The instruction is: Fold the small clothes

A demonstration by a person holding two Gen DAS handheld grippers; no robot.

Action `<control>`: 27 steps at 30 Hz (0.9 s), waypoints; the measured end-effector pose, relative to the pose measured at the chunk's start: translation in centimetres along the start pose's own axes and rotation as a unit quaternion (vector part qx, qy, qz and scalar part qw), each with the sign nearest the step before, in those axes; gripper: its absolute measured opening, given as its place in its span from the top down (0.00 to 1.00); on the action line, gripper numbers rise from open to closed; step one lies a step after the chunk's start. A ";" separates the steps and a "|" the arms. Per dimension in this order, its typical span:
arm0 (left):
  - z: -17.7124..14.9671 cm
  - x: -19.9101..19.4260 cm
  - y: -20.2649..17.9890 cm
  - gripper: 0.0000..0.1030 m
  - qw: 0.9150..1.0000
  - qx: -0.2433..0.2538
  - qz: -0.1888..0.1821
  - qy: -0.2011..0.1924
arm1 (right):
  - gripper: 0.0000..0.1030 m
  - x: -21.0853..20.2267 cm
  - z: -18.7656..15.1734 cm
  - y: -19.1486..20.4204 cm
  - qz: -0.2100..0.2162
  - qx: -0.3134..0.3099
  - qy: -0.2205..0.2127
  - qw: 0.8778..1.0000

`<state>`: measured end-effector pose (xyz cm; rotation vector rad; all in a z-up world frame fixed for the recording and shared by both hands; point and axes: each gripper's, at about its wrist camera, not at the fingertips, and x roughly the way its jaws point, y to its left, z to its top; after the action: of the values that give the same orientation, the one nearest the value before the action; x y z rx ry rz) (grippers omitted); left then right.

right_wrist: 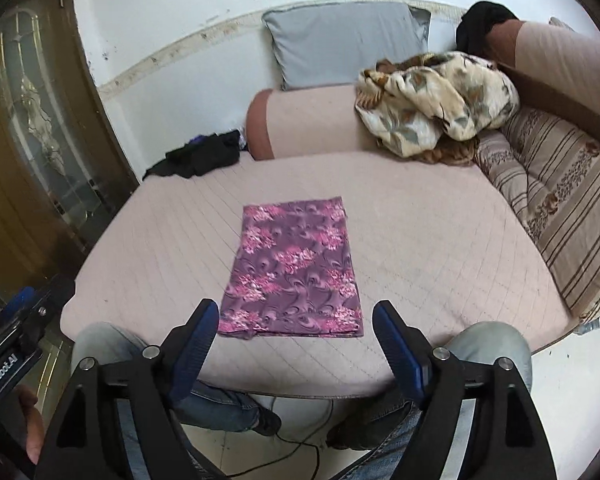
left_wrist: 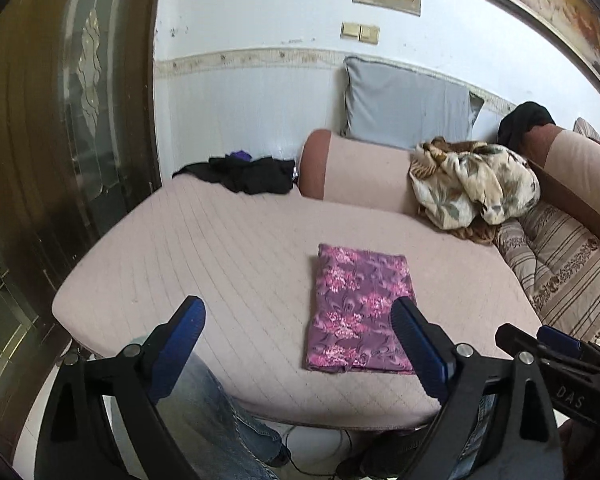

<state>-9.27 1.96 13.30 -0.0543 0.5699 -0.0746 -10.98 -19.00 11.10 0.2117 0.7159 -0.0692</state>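
Both grippers hover above the near edge of the pink quilted cushion (left_wrist: 228, 248) with nothing between their blue pads. Seen through its own camera, the left gripper (left_wrist: 298, 310) has its jaws spread wide and released, one pad at 7 o'clock and the other at 5 o'clock of the view, the latter overlapping the near right corner of the folded purple floral cloth (left_wrist: 360, 308). That cloth lies flat as a neat rectangle on the cushion, near its front edge, at about 5 o'clock from the middle of the left view; in the right view it sits close to centre, just beyond the fingertips. At 10 o'clock of the left view stands a dark wooden door (left_wrist: 60, 140), and farther right, at the cushion's far edge, a heap of black clothing (left_wrist: 252, 172) lies beside a pink bolster (left_wrist: 360, 176). A grey pillow (left_wrist: 404, 104) leans on the wall behind it, at 1 o'clock. A crumpled cream floral blanket (left_wrist: 476, 184) rests at 3 o'clock, touching the bolster, with a striped cushion (left_wrist: 568, 264) below it. The right gripper (right_wrist: 292, 320) is likewise wide open and empty, its pads flanking the cloth's near edge without touching it. Jeans-clad legs (right_wrist: 488, 344) show under both grippers.
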 end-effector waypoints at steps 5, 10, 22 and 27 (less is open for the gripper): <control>-0.3 -0.8 -1.1 0.04 0.999 0.035 0.018 -0.015 | 0.18 -1.6 0.3 -0.1 -0.010 -0.003 -0.016 1.000; -0.2 -1.4 -1.1 0.04 0.999 0.033 0.013 -0.011 | 0.18 -2.8 0.3 -0.3 -0.018 -0.006 -0.029 0.999; -0.8 -0.8 -2.0 0.04 0.997 0.055 0.011 0.044 | 0.16 -3.5 0.3 -0.8 -0.016 -0.016 -0.024 0.999; -0.7 -0.2 -1.4 0.04 0.997 0.047 0.015 0.056 | 0.16 -3.3 0.3 -0.3 -0.020 -0.027 -0.022 0.999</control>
<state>-9.84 0.53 12.94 0.0497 0.6776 -0.0762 -13.33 -19.36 13.41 0.1450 0.6776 -0.0918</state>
